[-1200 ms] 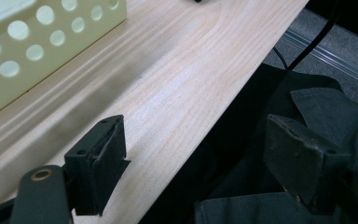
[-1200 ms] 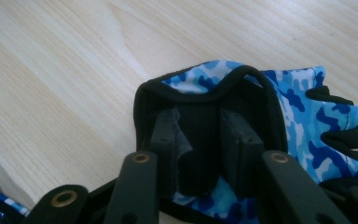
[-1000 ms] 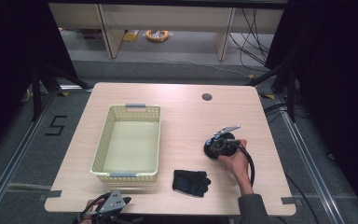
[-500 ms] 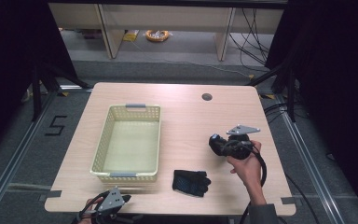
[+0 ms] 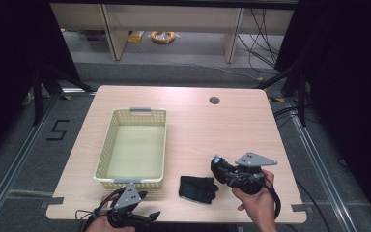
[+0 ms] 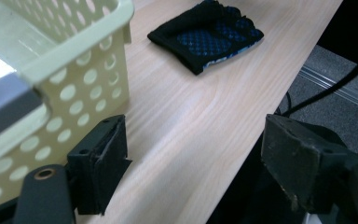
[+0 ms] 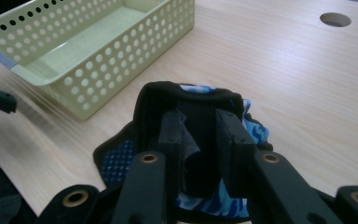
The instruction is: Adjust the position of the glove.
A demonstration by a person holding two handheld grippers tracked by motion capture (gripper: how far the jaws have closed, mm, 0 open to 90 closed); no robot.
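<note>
The basket (image 5: 134, 147) is unmoved at the table's (image 5: 193, 113) left. The right gripper (image 5: 221, 170) has come nearer and leftward, jaws clamped on the glove (image 5: 198, 188) at the near edge. The left gripper (image 5: 145, 207) stays near, jaws apart.

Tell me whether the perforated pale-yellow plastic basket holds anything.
No: in the high view the perforated pale-yellow plastic basket shows a bare floor, and the black-and-blue glove lies outside on the table.
</note>
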